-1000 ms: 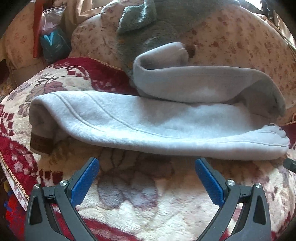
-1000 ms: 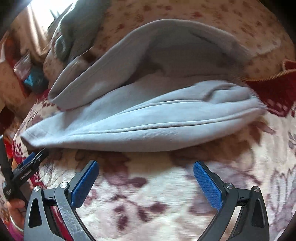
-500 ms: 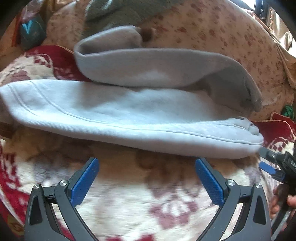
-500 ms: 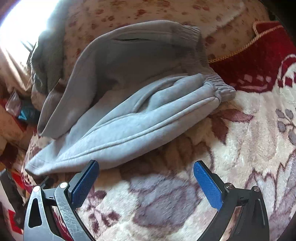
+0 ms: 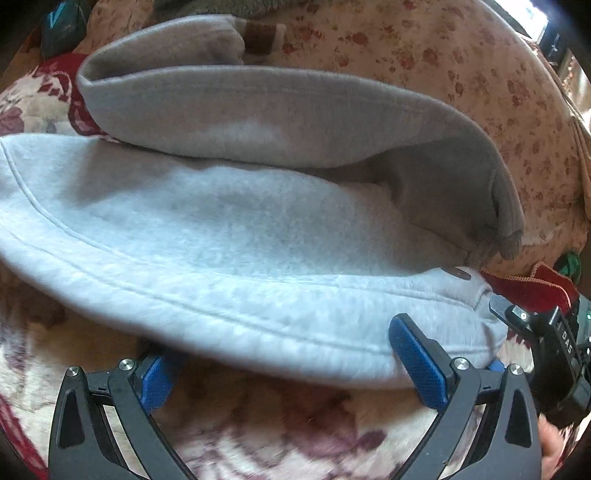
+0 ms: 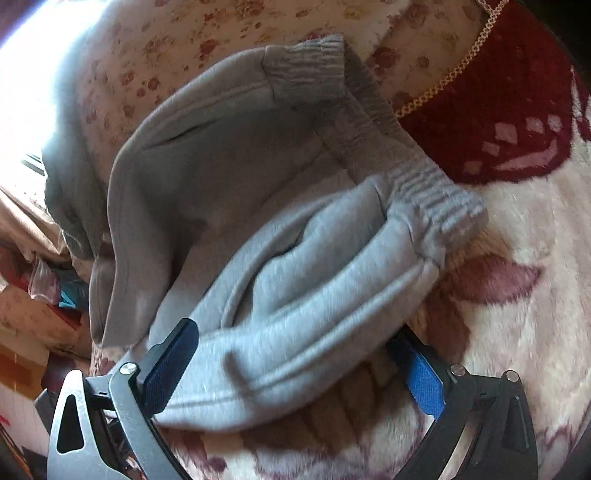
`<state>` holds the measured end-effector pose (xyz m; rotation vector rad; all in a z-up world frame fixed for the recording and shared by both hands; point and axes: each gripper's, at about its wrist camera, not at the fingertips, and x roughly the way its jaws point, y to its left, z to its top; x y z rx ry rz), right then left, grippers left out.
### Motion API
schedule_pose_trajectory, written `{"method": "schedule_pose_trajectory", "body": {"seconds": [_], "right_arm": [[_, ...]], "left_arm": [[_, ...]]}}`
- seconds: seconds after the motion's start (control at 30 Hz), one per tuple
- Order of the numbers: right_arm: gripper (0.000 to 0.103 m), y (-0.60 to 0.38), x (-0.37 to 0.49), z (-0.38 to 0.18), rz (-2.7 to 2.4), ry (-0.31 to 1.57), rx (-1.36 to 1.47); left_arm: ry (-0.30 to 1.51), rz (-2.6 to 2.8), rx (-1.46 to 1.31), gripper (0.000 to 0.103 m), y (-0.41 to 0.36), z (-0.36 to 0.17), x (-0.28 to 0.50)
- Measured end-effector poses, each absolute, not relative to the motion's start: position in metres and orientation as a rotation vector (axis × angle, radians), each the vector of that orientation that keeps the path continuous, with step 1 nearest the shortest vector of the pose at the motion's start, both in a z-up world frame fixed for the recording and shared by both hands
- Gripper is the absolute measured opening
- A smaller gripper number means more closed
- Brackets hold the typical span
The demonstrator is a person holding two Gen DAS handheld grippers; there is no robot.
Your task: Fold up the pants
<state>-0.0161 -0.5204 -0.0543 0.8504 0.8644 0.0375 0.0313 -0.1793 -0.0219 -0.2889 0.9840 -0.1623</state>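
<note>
Light grey sweatpants (image 5: 240, 229) lie folded lengthwise on a floral blanket, the upper leg flopped back toward a cushion. The elastic waistband (image 6: 432, 199) points right in the right wrist view. My left gripper (image 5: 280, 343) is open and straddles the near edge of the pants, one blue pad under the fabric and one on top. My right gripper (image 6: 293, 334) is open too, its fingers on either side of the bunched fabric near the waistband end. That right gripper (image 5: 496, 334) also shows at the right edge of the left wrist view.
A cream and red plush blanket (image 6: 517, 295) covers the surface. Behind the pants stands a flowered cushion (image 5: 443, 74) with a darker grey garment (image 6: 70, 184) on it. A blue packet (image 5: 61, 22) sits far left. A hand (image 5: 554, 439) holds the right gripper.
Both grippers moved forward from the bare blanket onto the near edge of the pants, which now sits between their fingers. The left gripper also shifted right toward the waistband end.
</note>
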Motion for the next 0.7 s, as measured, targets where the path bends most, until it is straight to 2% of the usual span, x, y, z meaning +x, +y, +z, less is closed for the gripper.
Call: {"method": "schedule_pose_trajectory", "body": {"seconds": [0.03, 0.07, 0.13, 0.17, 0.2, 0.3, 0.4, 0.7], "right_arm": [[0.088, -0.522, -0.015, -0.054, 0.037, 0.853, 0.847], [0.064, -0.522, -0.015, -0.053, 0.039, 0.845, 0.838], [0.050, -0.524, -0.013, -0.053, 0.029, 0.848, 0.814], [0.043, -0.526, -0.014, -0.055, 0.042, 0.837, 0.819], [0.041, -0.527, -0.016, -0.055, 0.055, 0.828, 0.821], [0.032, -0.530, -0.030, -0.049, 0.063, 0.806, 0.779], [0.027, -0.524, -0.035, -0.039, 0.069, 0.796, 0.745], [0.023, -0.531, -0.094, -0.005, 0.070, 0.728, 0.721]], "left_arm": [[0.993, -0.161, -0.299, 0.103, -0.182, -0.025, 0.034], [1.008, -0.161, -0.316, 0.103, -0.184, -0.029, 0.035], [1.026, -0.186, -0.348, 0.099, -0.187, -0.034, 0.037], [1.033, -0.205, -0.345, 0.086, -0.191, -0.036, 0.037], [1.040, -0.216, -0.323, 0.064, -0.195, -0.036, 0.038], [1.067, -0.279, -0.267, 0.028, -0.209, -0.037, 0.033], [1.059, -0.313, -0.248, 0.020, -0.213, -0.034, 0.023], [1.027, -0.417, -0.174, 0.019, -0.226, -0.013, -0.032]]}}
